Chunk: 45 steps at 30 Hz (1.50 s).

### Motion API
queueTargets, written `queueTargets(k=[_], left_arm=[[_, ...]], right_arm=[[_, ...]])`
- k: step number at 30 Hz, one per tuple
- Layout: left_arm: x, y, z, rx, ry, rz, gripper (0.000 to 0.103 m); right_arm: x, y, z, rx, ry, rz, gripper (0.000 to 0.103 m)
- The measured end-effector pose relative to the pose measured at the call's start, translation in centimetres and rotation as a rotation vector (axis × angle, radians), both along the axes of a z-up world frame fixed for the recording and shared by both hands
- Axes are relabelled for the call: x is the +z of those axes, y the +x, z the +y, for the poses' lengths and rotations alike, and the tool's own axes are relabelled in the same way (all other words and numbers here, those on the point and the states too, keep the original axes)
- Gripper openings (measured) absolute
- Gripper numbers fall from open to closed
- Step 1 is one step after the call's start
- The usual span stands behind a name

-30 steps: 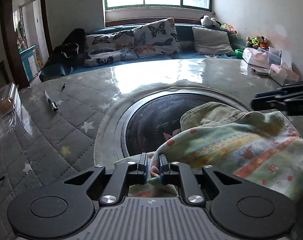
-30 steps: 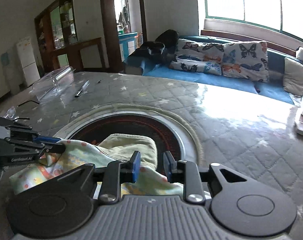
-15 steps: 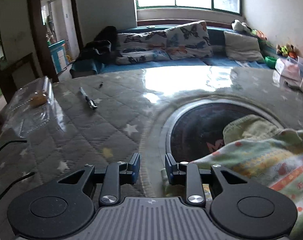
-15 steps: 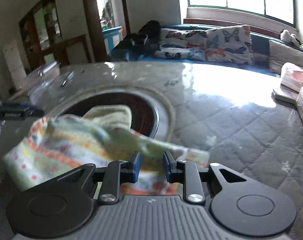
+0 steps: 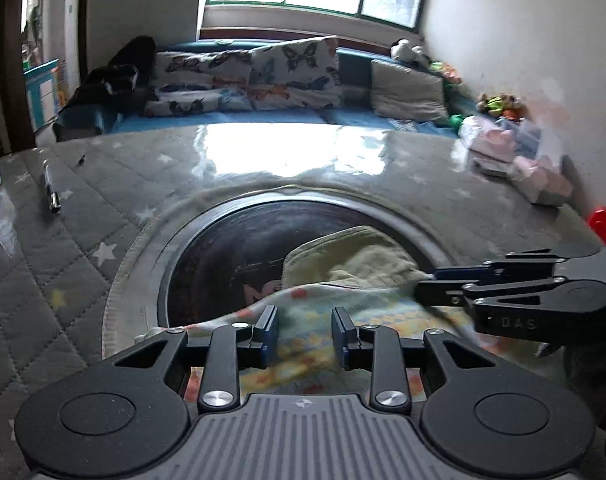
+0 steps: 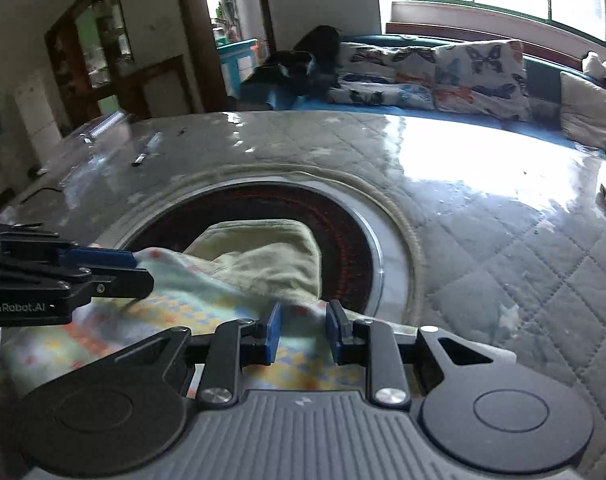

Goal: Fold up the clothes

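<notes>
A patterned child's garment (image 5: pixel 343 304) with a pale green inside (image 5: pixel 355 258) lies on the near part of the table, partly over the dark round hotplate (image 5: pixel 231 256). It also shows in the right wrist view (image 6: pixel 207 296). My left gripper (image 5: pixel 305 334) is open, its jaws over the patterned cloth near its left edge. My right gripper (image 6: pixel 301 332) is open over the cloth's right edge. Each gripper shows in the other's view, the right one (image 5: pixel 423 286) and the left one (image 6: pixel 143 270), both at the cloth's far edge.
The table has a grey quilted star cover (image 5: pixel 63 264) under glossy film. A pen (image 5: pixel 51 192) lies at the far left, a clear plastic box (image 6: pixel 103 126) beyond it. Pink and white packets (image 5: pixel 515 160) and a red object (image 5: pixel 602 220) sit at the right. A sofa with butterfly cushions (image 5: pixel 263 76) stands behind.
My left gripper let go of the cloth and opened, swung left, then came back over it. My right gripper stayed open. The garment now lies lower and flatter.
</notes>
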<state>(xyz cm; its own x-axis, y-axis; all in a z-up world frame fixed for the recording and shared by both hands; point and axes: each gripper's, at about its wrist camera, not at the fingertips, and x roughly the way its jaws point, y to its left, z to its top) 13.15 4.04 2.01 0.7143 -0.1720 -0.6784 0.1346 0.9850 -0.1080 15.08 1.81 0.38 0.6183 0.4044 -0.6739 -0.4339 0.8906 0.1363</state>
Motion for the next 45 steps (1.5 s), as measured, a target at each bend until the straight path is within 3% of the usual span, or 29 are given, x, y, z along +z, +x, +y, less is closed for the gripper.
queueTargets(k=[3, 6, 12, 18, 27, 32, 39, 45], left_arm=[[-0.9, 0.8, 0.2, 0.019, 0.015, 0.015, 0.034], [-1.2, 0.9, 0.4, 0.025, 0.017, 0.017, 0.035], [-0.5, -0.4, 0.4, 0.034, 0.022, 0.000, 0.033], [1.1, -4.3, 0.0, -0.005, -0.004, -0.029, 0.034], [1.3, -9.2, -1.5, -0.065, -0.004, -0.055, 0.035], [-0.1, -10.6, -0.8, -0.040, -0.001, -0.035, 0.036], [-0.2, -11.9, 0.7, 0.001, -0.034, -0.054, 0.038], [-0.5, -12.7, 1.7, 0.028, -0.052, -0.055, 0.038]], right_arm=[[0.1, 0.2, -0.2, 0.010, 0.006, -0.001, 0.026], [0.9, -0.7, -0.9, 0.013, -0.014, -0.022, 0.037], [1.3, -3.4, -3.4, 0.014, -0.012, -0.013, 0.039], [1.3, -5.3, -5.5, -0.033, -0.027, -0.040, 0.040], [2.3, -7.4, -0.4, 0.118, 0.004, -0.105, 0.040], [0.1, -6.8, 2.6, 0.135, -0.090, -0.106, 0.038], [2.0, -9.7, 2.2, 0.186, -0.097, -0.134, 0.038], [1.0, -13.1, 2.0, 0.215, -0.123, -0.155, 0.039]])
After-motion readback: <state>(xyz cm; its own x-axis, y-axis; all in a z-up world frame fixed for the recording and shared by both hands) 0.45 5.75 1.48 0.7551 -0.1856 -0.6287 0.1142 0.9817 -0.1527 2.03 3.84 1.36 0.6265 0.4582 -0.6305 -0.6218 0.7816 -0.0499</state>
